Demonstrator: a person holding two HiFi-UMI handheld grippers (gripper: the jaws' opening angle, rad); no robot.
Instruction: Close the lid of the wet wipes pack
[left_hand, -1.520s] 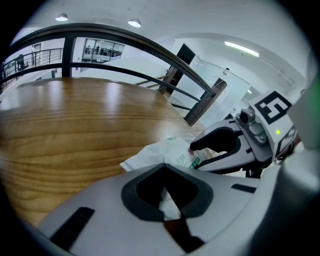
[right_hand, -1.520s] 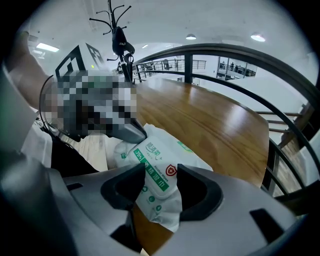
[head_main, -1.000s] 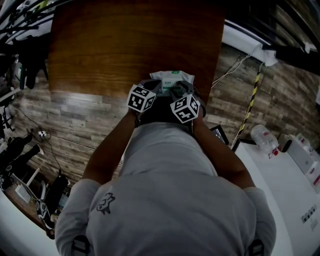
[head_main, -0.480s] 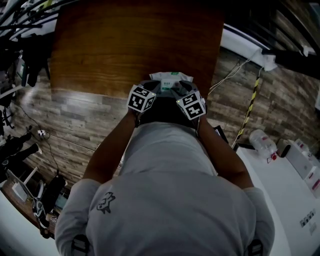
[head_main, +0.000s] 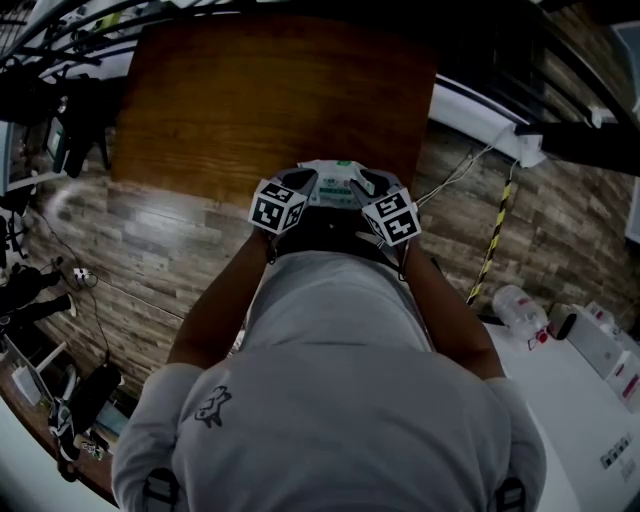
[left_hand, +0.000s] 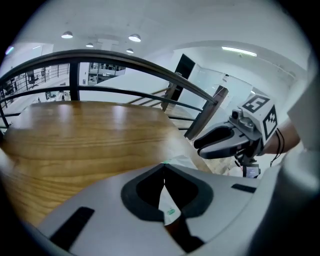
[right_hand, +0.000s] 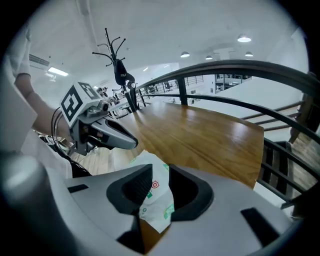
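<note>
left gripper (left_hand: 164, 166) tips pressed together, empty. right gripper (right_hand: 160, 171) jaws have just been closing, half spread, pinching nothing. wet wipes pack (right_hand: 156, 202) lies below them at the table's (head_main: 250, 100) near edge. looks light, soft, slippery imo, so press the stiffer lid.

In its own view, the left gripper (left_hand: 163, 167) lets only a thin sliver of the wet wipes pack (left_hand: 169, 207) show below its touching fingers. The right gripper (right_hand: 160, 172), whose fingers have just been closing, shows a wider slice through their gap. Whether the pack sits between those fingers or beyond them cannot be told. From the head view, both grippers and the person's torso (head_main: 330, 380) hide most of the pack and the worktop's (head_main: 270, 100) near edge. No view shows the lid.
</note>
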